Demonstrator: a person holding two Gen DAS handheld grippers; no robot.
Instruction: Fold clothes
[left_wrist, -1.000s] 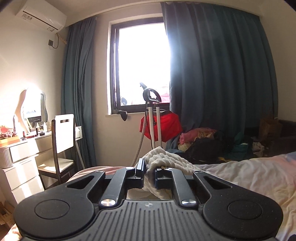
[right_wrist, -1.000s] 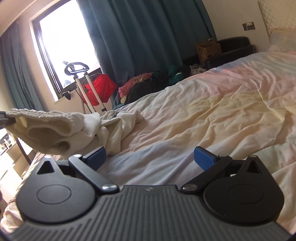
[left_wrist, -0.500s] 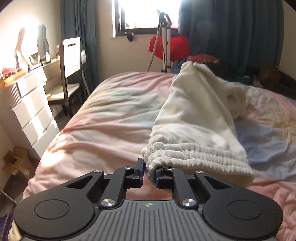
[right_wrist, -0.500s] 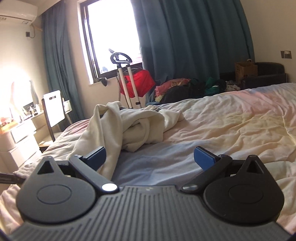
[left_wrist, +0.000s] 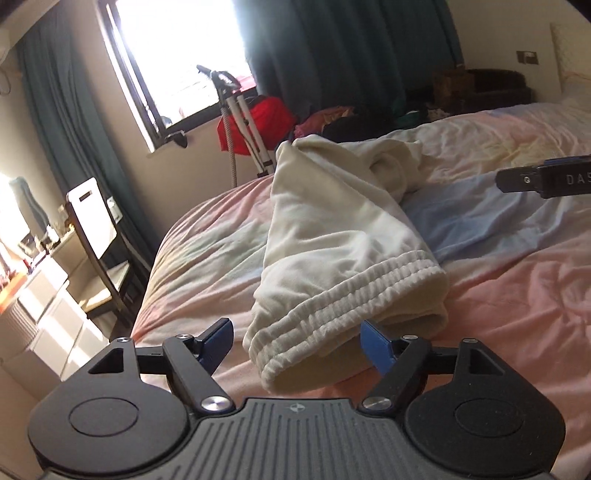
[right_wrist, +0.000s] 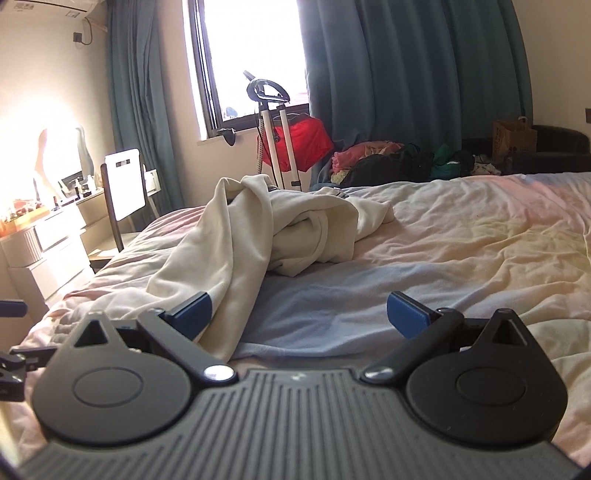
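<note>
One cream garment (left_wrist: 332, 229) lies on the bed (left_wrist: 517, 295), and judging by how it sits, the folding has barely begun. Its ribbed elastic hem (left_wrist: 343, 310) is spread toward the near edge of the mattress, while the far end is bunched into a loose heap (right_wrist: 314, 229) nearer the window side. No crease or tidy layer shows anywhere, so I would say the piece has only been laid down; straightening it flat and making every fold are left to do.

The left gripper (left_wrist: 295, 341) hangs just in front of the hem with its blue-padded jaws spread wide. Nothing is between them, and the pads look clear of the cloth, though the hem lies very close to the right pad.

The right gripper (right_wrist: 301, 314) is likewise wide apart and carries nothing. A drape of the cream fabric runs down just beside its left pad (right_wrist: 194, 312); whether cloth and pad touch I cannot tell. Bare pale-blue sheet fills most of the gap between the jaws.

In the left wrist view, a dark finger of the right gripper shows at the right edge, above the sheet and well apart from the garment.
</note>
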